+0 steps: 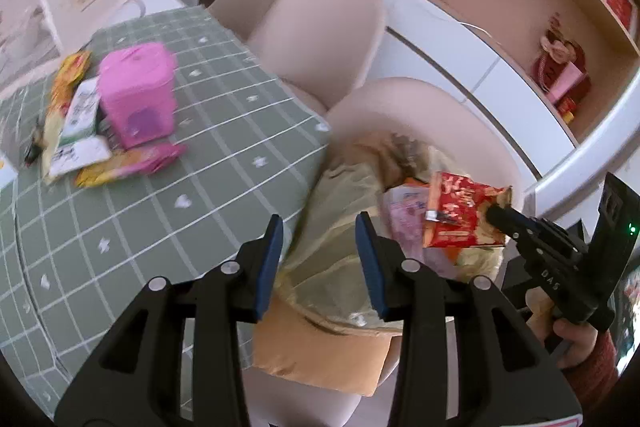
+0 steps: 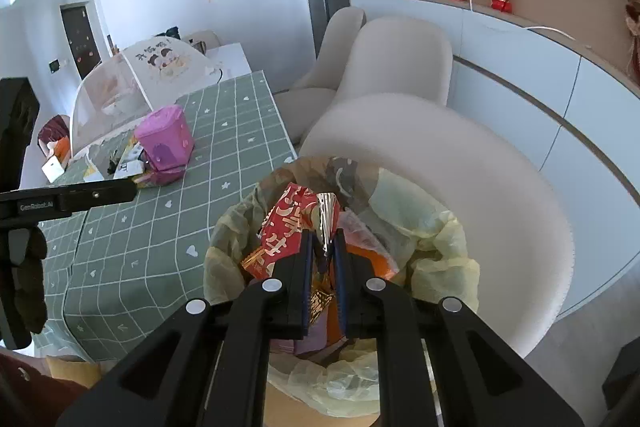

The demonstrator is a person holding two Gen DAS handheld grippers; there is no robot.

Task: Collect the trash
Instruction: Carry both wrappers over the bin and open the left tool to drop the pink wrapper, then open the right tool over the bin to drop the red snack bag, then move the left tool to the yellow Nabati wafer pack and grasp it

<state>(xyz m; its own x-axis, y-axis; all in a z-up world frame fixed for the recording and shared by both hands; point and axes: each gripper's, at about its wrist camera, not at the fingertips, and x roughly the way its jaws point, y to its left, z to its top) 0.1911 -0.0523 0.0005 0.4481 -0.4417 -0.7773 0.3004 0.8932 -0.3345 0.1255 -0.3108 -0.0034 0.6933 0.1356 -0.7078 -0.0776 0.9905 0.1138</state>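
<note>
A bin lined with a yellow bag (image 2: 436, 247) stands beside the table and holds several wrappers. My right gripper (image 2: 324, 247) is shut on a red snack wrapper (image 2: 288, 223) by its silver edge, held over the bin mouth; the wrapper also shows in the left wrist view (image 1: 460, 211), with the right gripper (image 1: 496, 215) pinching it. My left gripper (image 1: 320, 231) is open and empty, above the table edge and the bin bag (image 1: 340, 211). More trash lies on the table: a pink box (image 1: 138, 93), yellow wrappers (image 1: 64, 83) and a white-green carton (image 1: 82, 111).
The table has a green checked cloth (image 1: 168, 223). Beige chairs (image 2: 460, 163) stand right behind the bin and further back. A mesh food cover (image 2: 132, 87) sits at the table's far end. White cabinets with shelves of ornaments (image 2: 520, 39) run along the right.
</note>
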